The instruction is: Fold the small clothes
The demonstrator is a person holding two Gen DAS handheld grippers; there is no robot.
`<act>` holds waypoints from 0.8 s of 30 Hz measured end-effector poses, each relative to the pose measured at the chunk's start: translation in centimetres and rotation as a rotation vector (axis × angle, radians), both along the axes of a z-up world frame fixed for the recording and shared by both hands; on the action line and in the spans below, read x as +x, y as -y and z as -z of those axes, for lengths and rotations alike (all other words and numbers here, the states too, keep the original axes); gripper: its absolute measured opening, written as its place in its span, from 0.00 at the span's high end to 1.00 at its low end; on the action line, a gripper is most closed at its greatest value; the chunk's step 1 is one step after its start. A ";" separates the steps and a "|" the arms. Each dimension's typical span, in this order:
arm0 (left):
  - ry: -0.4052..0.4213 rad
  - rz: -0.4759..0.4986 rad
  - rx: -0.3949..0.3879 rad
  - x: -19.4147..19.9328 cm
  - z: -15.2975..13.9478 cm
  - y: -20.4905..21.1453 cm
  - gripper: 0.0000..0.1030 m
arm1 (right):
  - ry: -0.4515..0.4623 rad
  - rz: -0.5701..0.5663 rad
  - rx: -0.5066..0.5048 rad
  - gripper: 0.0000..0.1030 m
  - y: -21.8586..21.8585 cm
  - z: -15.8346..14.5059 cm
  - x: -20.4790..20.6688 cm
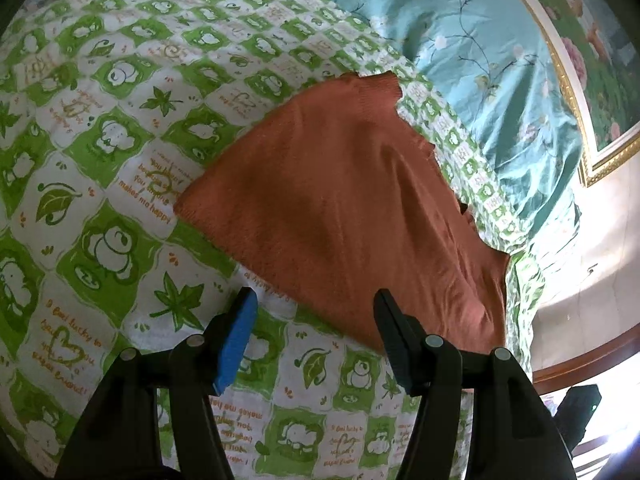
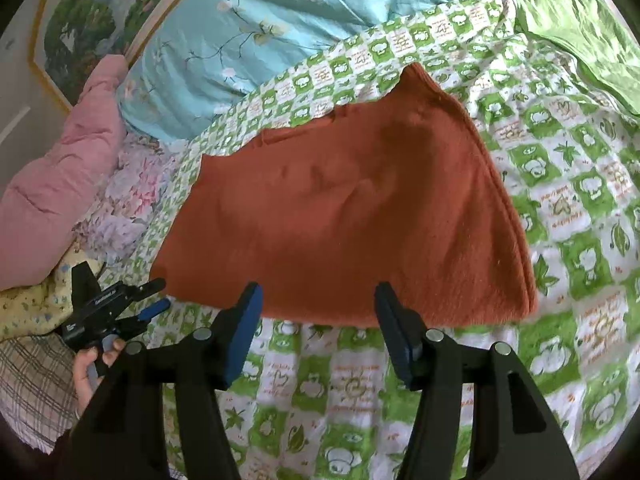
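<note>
Green-checked quilt (image 2: 560, 208) carries the rust cloth (image 2: 352, 216) at centre frame. Both the left gripper (image 1: 316, 320) and right gripper (image 2: 318, 316) tilt downward, jaws apart, empty.

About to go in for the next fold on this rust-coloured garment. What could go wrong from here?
1. Both grippers, left and right, stand open at the garment's near edge, which lies flat on the quilt; a pinch may catch quilt fabric too.
2. The garment already has bumps in the middle; folding now could trap those wrinkles.
3. The grippers are close together on the left side, so they might collide.
</note>
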State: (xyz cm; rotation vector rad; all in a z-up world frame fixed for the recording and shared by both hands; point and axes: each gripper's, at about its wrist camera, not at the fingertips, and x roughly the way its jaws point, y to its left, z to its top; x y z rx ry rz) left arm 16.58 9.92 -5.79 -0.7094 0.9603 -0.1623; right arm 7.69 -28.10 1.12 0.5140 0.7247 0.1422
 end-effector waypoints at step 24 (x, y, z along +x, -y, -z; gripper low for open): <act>0.238 0.056 0.149 4.5 -5.6 4.2 0.91 | 0.022 -0.034 0.045 0.42 1.6 -0.4 2.0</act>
